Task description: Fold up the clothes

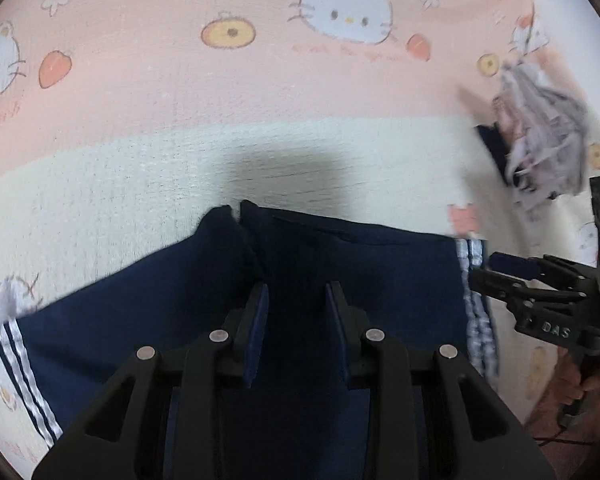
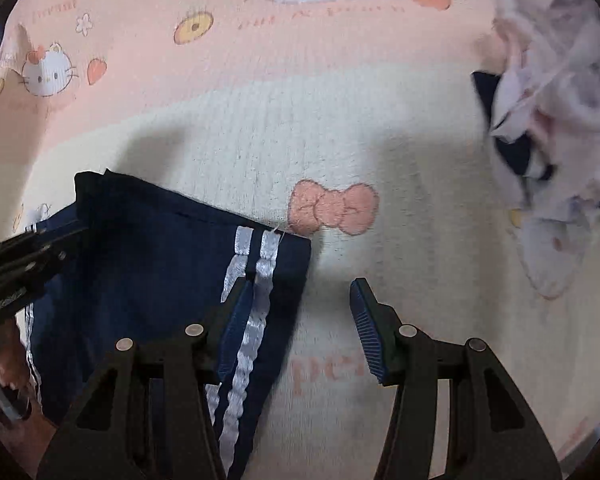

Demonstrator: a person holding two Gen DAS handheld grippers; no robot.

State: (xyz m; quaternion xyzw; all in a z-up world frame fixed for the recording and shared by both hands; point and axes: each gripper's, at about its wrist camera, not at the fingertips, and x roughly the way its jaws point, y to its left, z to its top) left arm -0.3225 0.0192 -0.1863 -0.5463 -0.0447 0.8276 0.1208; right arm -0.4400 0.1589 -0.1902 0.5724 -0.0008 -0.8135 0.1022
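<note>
On the cartoon-print blanket (image 2: pixel 340 120), navy trousers (image 1: pixel 340 272) beneath both grippers, left (image 1: pixel 296 300) fingers narrowly parted, right (image 2: pixel 300 292) fingers wide apart.

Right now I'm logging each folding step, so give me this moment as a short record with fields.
surface: pink and cream cartoon-cat blanket
garment: navy shorts with white side stripes, lying flat
left gripper: fingers partly open over the shorts' middle, no cloth visibly pinched
right gripper: wide open at the shorts' striped edge, one finger over the stripes, the other over the blanket
other items: crumpled pale laundry pile at far right, apart from the shorts
</note>
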